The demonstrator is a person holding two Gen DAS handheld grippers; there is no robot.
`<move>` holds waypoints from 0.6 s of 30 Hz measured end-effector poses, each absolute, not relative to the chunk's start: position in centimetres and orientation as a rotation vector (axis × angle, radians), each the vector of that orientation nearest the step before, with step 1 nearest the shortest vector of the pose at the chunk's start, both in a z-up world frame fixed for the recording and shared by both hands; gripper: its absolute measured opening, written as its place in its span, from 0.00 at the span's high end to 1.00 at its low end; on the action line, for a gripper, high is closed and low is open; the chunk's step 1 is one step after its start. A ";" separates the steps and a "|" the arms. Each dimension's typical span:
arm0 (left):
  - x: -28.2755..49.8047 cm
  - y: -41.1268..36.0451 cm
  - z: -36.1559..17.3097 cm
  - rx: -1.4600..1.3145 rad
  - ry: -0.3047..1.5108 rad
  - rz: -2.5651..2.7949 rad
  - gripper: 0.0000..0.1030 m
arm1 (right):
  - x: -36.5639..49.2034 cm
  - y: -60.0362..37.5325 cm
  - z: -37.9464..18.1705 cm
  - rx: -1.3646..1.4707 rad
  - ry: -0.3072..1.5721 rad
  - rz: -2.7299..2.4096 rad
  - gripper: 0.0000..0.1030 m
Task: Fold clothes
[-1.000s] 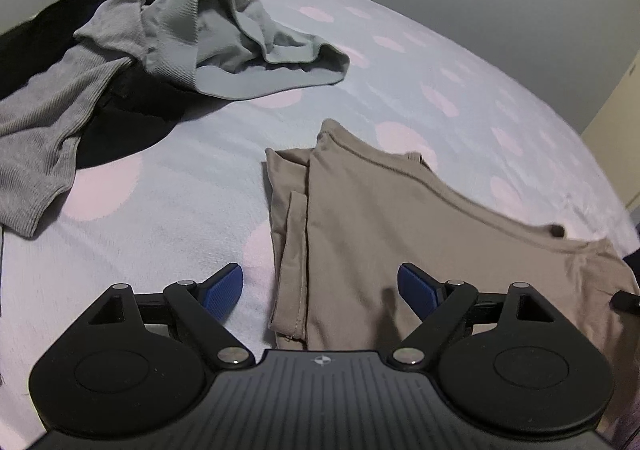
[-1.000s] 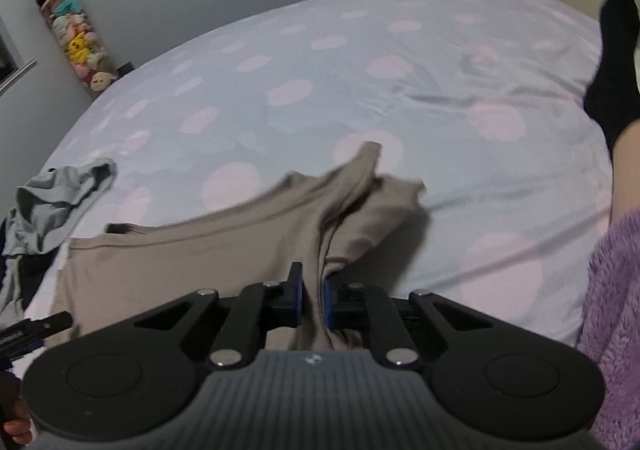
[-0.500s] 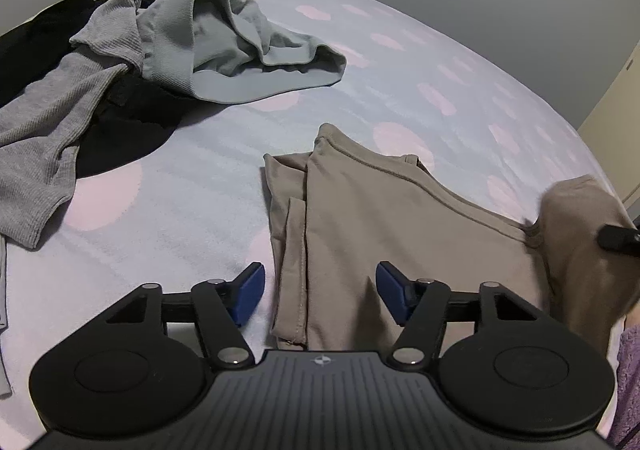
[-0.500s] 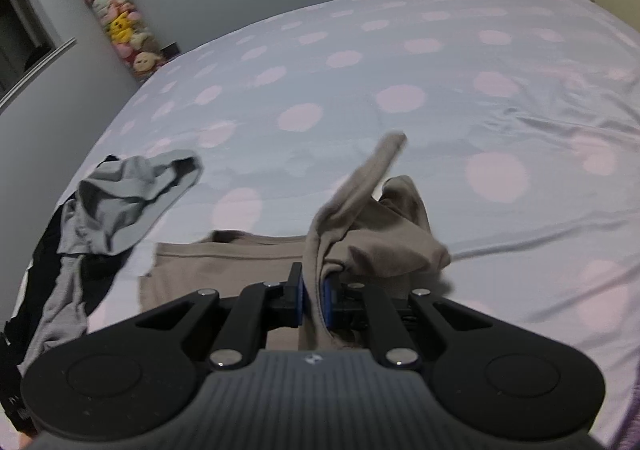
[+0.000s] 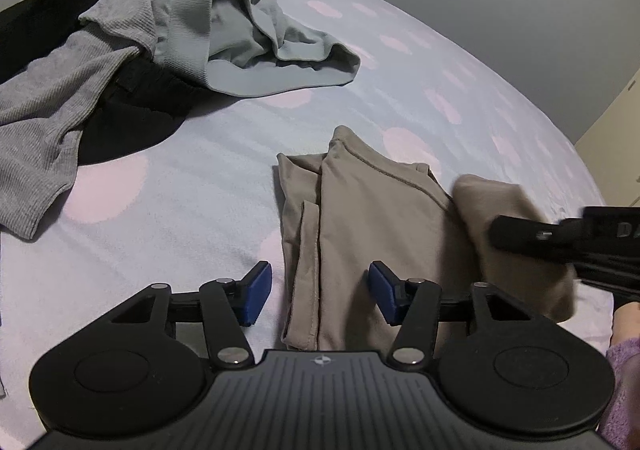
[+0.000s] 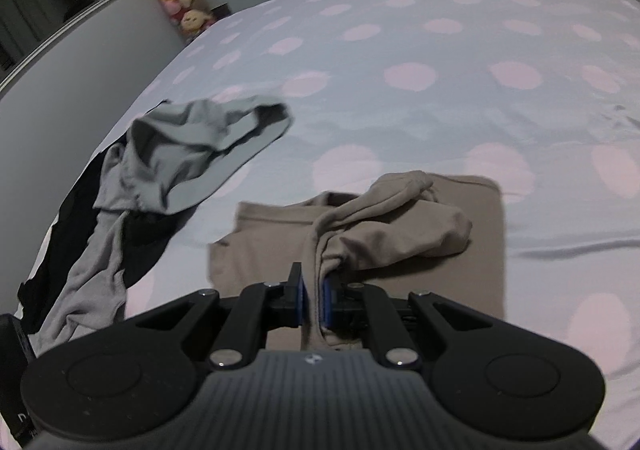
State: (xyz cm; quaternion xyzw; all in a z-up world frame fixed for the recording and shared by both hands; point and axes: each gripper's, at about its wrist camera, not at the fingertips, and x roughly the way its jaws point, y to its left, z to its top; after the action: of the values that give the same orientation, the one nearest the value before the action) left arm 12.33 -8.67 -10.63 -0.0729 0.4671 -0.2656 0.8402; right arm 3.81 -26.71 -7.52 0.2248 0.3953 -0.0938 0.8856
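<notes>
Two hand-held grippers over bed (image 5: 208, 186), right hand-held gripper (image 6: 314, 300) clenched on bunched edge of beige garment (image 5: 368, 218) lying mid-bed, left hand-held gripper (image 5: 316, 290) closing astride its near-left hem, pads not touching, grey clothes (image 5: 248, 34) far left.

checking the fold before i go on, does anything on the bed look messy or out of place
The tan shirt is not flat: the part pinched by the right gripper is bunched over the folded body. Beyond it, a grey-blue garment, a grey ribbed top and something black lie in a crumpled, unfolded heap.
</notes>
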 end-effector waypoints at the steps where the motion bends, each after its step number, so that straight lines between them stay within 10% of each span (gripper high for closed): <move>1: 12.4 -8.5 -10.6 -0.161 0.990 -0.561 0.52 | 4.2 -26.0 -7.7 0.460 0.823 -0.179 0.90; 18: 13.2 -7.5 -9.9 -0.098 1.029 -0.541 0.61 | 6.6 -22.3 -10.5 0.407 0.922 -0.087 0.79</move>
State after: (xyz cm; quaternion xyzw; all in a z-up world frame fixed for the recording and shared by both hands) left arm 13.21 -7.51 -9.91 -0.0463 0.4857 -0.2556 0.8346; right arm 6.65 -22.28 -10.51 0.1948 0.4416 -0.0416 0.8748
